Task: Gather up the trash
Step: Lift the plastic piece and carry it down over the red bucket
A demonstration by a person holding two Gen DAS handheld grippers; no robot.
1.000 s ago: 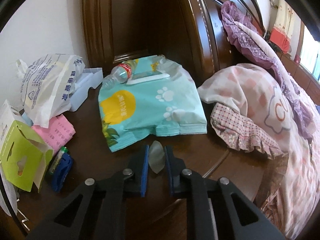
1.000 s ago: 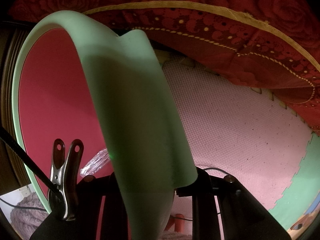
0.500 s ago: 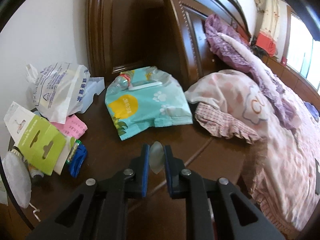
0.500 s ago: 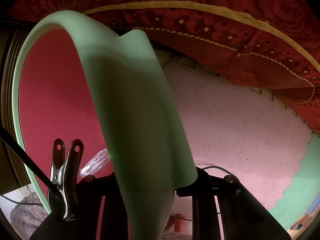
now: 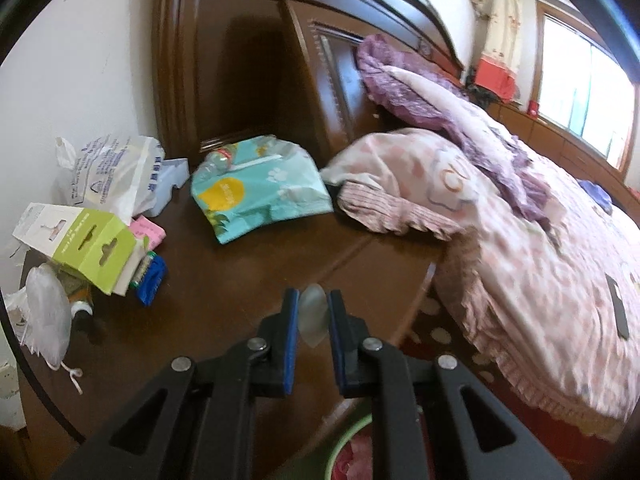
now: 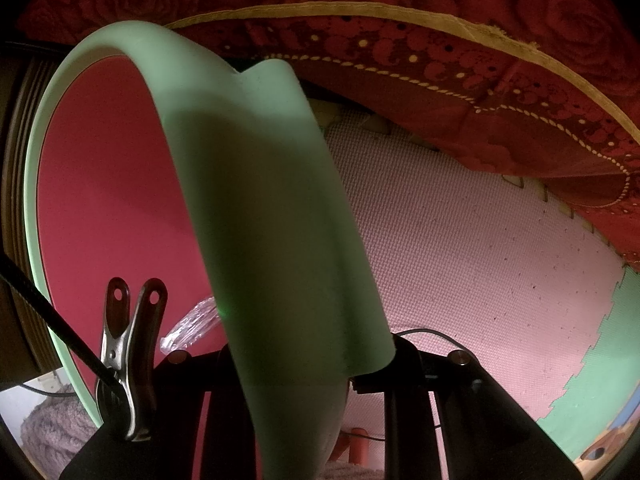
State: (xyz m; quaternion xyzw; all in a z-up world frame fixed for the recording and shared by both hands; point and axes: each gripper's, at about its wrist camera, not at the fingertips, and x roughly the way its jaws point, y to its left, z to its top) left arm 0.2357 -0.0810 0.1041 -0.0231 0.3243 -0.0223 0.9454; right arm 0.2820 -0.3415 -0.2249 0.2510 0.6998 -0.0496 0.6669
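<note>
The left tool [image 5: 311, 316] is pinching a small clear scrap [image 5: 313, 314] above the surface [image 5: 224, 304]; the slippery scrap could be falling out short of the green bin [image 5: 344, 446].

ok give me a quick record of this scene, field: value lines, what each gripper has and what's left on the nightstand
left gripper: shut on clear scrap
right gripper: shut on bin rim
bin: green rim, red inside, clear wrapper in it
nightstand: teal pack, bottle, white bag, green box, pink pack
right of nightstand: bed
</note>
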